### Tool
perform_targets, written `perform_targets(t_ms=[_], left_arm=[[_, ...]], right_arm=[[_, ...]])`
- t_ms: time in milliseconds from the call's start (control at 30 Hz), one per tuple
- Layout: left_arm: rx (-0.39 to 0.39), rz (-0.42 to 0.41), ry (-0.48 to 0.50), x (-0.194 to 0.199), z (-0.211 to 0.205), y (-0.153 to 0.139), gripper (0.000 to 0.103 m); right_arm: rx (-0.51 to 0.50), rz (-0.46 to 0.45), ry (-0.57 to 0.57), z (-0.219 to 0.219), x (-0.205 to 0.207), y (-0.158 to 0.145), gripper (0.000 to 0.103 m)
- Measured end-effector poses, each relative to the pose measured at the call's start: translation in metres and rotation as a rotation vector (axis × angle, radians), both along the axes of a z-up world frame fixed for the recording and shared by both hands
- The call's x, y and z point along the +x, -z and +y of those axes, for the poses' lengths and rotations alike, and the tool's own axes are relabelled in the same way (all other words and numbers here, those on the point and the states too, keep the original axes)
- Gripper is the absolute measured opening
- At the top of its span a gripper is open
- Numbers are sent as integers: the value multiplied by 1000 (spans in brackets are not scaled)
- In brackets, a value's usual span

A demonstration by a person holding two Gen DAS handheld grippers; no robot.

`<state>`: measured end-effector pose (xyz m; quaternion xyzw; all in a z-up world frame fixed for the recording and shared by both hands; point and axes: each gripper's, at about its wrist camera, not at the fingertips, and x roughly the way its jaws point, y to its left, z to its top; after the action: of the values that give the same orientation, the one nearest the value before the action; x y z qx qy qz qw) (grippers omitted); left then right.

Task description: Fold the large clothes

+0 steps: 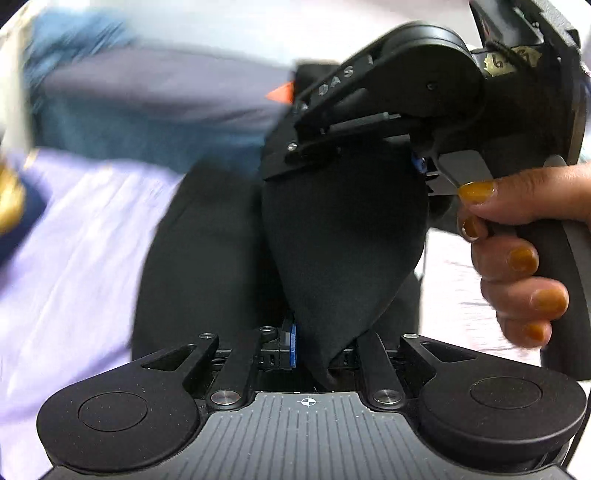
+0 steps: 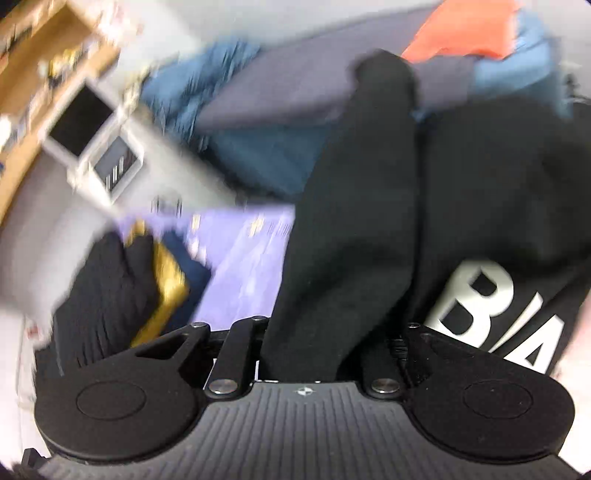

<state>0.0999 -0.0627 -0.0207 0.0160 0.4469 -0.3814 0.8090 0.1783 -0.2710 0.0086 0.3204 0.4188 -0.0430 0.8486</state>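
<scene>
1. Black fabric of a large garment fills the middle of both wrist views; white block letters "BA" show on it at 4 o'clock in the right wrist view.
2. Its cloth runs straight into the left tongs, which are clamped on a taut fold of it; a blue pad shows just beside the fold at 6 o'clock.
3. Right tongs appear at 1 o'clock in the left wrist view, also clamped on the same black garment, with the fold stretched between both tools.
4. In the right wrist view the cloth rises from between the right tongs' arms toward 12 o'clock; the fingertips are hidden by it.
5. Right hand with yellow-painted nails grips the handle at 3 o'clock.
6. Lilac sheet lies under the garment at 9 o'clock.
7. Blue and grey clothes are heaped at 11 o'clock, an orange piece at 1 o'clock.
8. Dark and gold cloth sits at 8 o'clock; everything there is blurred.
</scene>
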Motion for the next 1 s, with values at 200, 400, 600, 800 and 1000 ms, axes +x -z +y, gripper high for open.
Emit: perform_targets(t_ms=[200, 400, 600, 800, 1000], left_arm=[[-11, 195, -113, 27, 41, 67, 63], [-16, 215, -143, 40, 64, 77, 103], [-14, 163, -112, 36, 83, 55, 103], [-43, 38, -129, 37, 94, 18, 103], [-39, -71, 22, 59, 50, 0, 103]], right_arm=[[5, 166, -83, 70, 51, 60, 55], [24, 75, -131, 70, 46, 47, 68], [37, -165, 12, 1, -11, -14, 80], [183, -132, 368, -108, -45, 8, 81], [614, -168, 665, -168, -50, 81, 49]])
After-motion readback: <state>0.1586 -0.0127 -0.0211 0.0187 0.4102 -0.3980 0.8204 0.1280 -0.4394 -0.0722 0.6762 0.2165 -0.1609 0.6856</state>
